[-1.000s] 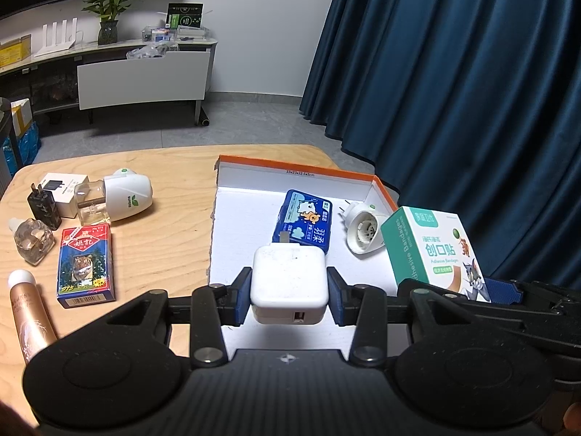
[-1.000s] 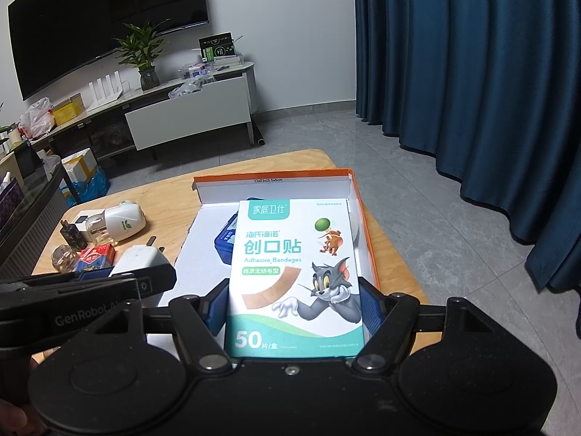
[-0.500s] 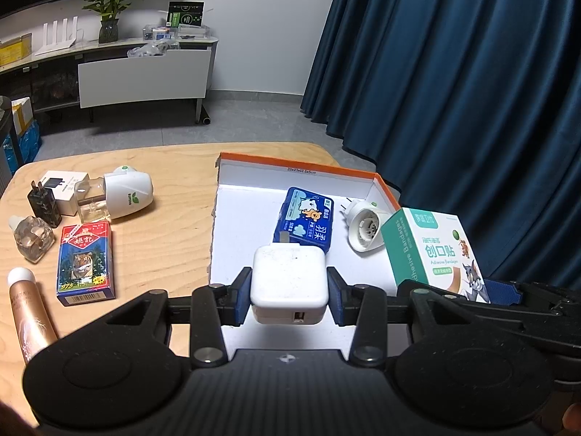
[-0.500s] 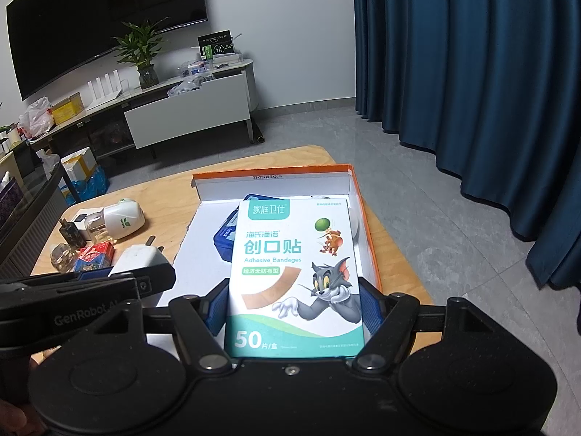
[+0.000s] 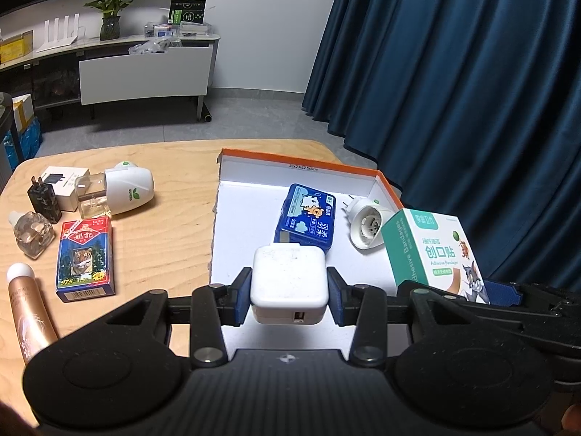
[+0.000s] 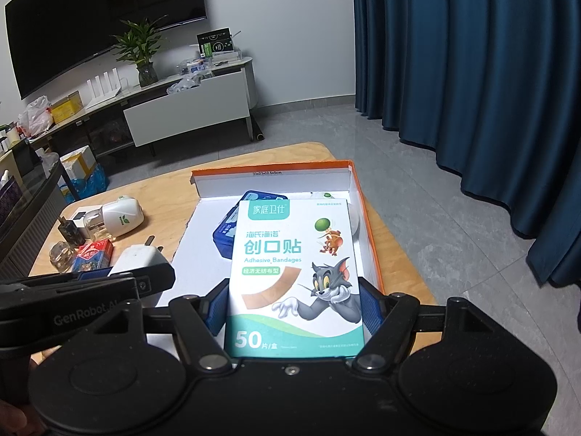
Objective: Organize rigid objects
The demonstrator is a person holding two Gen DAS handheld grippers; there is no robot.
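My left gripper (image 5: 289,292) is shut on a white USB charger (image 5: 288,279), held above the near part of the orange-rimmed white box (image 5: 301,170). My right gripper (image 6: 293,307) is shut on a green-and-white bandage box (image 6: 296,272), held over the same box (image 6: 270,170) at its right side. The bandage box also shows in the left wrist view (image 5: 432,254). Inside the box lie a blue tissue pack (image 5: 307,223) and a white round plug-in device (image 5: 365,227).
On the wooden table (image 5: 163,239) left of the box lie a white plug-in diffuser (image 5: 125,190), a black charger (image 5: 43,201), a small white box (image 5: 61,180), a glass bottle (image 5: 32,234), a card deck (image 5: 84,258) and a gold tube (image 5: 31,318). Dark curtains hang on the right.
Both grippers have drawn back slightly with their objects; the table and box look a little farther away. Nothing was let go.
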